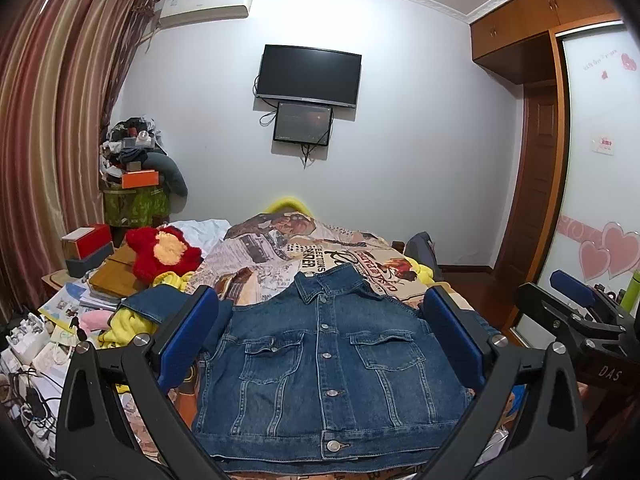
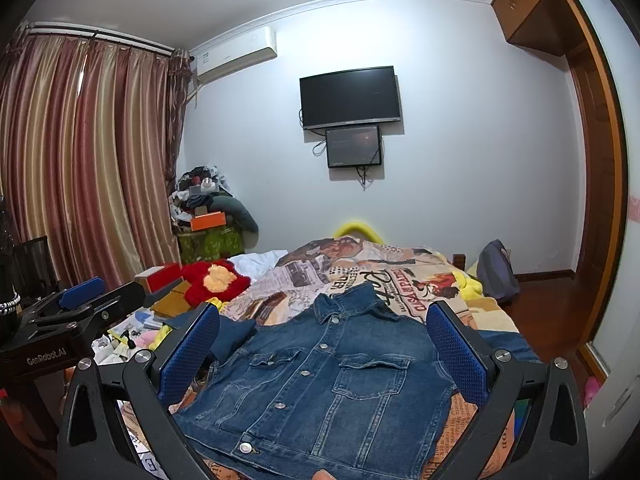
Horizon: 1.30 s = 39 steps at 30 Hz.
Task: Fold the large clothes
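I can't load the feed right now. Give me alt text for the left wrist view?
A dark blue buttoned denim jacket lies front-up, collar away from the camera, on a newspaper-print bedspread, framed by the open blue-padded left tongs, which hold nothing. The right tongs show at the right edge. A black wall-mounted television hangs beyond the bed.

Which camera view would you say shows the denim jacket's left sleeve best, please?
The left wrist view: the sleeve lies spread out beside the denim jacket. In the right wrist view, a blue finger pad mostly hides it.
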Available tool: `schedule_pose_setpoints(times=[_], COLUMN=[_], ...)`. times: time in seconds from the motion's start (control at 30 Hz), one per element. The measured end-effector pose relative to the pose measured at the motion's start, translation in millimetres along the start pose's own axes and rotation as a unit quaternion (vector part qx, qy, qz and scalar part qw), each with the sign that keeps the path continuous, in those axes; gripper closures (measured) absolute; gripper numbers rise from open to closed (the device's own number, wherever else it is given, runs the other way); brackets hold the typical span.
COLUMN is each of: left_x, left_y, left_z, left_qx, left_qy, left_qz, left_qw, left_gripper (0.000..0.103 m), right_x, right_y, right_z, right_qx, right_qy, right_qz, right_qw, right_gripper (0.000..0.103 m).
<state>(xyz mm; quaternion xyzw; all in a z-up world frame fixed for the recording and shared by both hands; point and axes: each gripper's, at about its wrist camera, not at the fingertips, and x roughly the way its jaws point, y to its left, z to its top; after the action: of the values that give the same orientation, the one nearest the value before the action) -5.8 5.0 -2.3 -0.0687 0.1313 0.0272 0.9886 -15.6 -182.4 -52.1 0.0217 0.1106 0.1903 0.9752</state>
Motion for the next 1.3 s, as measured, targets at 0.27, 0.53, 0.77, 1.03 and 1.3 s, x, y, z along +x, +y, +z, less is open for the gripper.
schedule_pose_setpoints(times=[0.27, 0.53, 0.77, 1.03, 1.3], left_x=[-2.1, -2.7, -3.5, -3.5, -3.7], left_y=[-1.3, -1.2, -1.9, -1.2, -1.0], left_z=[-1.4, -2.5, -1.8, -1.2, -0.9], left_qx=[0.005, 0.007, 0.005, 0.004, 0.004], left_qy=[-0.004, -0.005, -0.007, -0.006, -0.007], left_qz=[0.002, 0.000, 0.000, 0.000, 0.000], left_qw=[1.0000, 1.0000, 1.0000, 1.0000, 1.0000], left_gripper=[0.000, 0.000, 0.000, 0.000, 0.000], right_x=[1.1, 1.5, 1.0, 1.6, 2.8], right_y=[4.7, 4.6, 5.0, 5.3, 1.9], right_z=[-1.9, -1.6, -1.3, -2.3, -2.4], right_qx=[-0.002, -0.003, -0.003, 0.001, 0.003], right_qy=[0.002, 0.002, 0.002, 0.004, 0.005], right_qz=[0.001, 0.001, 0.003, 0.004, 0.002], right_qw=[1.000, 1.000, 1.000, 1.000, 1.000], right_gripper=[0.000, 0.000, 0.000, 0.000, 0.000])
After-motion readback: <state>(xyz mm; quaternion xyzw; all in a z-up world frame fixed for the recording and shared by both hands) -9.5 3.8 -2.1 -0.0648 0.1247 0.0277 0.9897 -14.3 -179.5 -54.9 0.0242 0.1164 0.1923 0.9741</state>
